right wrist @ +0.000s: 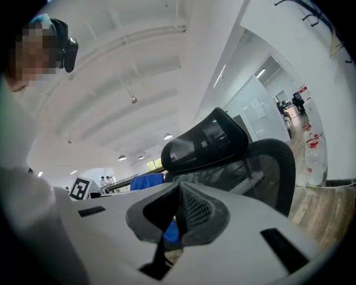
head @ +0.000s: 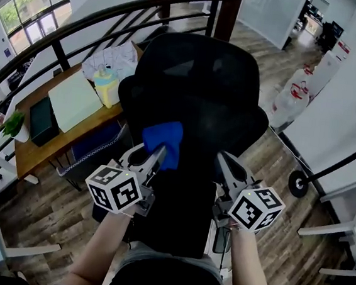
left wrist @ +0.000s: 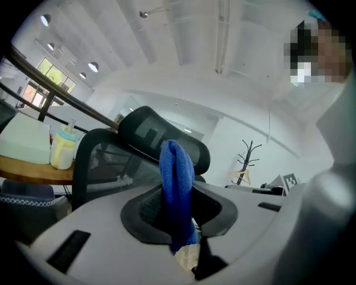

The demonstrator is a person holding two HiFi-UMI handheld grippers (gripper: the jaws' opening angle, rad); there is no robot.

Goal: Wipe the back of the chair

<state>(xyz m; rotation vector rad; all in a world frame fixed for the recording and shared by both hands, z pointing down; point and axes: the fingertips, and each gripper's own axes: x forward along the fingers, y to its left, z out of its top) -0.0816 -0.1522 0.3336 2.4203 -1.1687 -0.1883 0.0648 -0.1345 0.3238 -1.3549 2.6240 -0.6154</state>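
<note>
Now, close in: blue cloth (head: 165, 141) pinched tight in the left gripper (head: 156, 154), laid against the black chair back (head: 197, 77) about midway up. Just beside it, right gripper (head: 225, 166) closed on nothing, jaws together. Looks like mid-wipe, early going. Next calls for dragging the cloth across the mesh with steady pressure, upward toward the headrest. Farther off on the desk (head: 36, 154): a bottle (head: 106, 87), contents impossible to tell, and a white pot (head: 21, 133) holding a small green plant (head: 12, 121).
</note>
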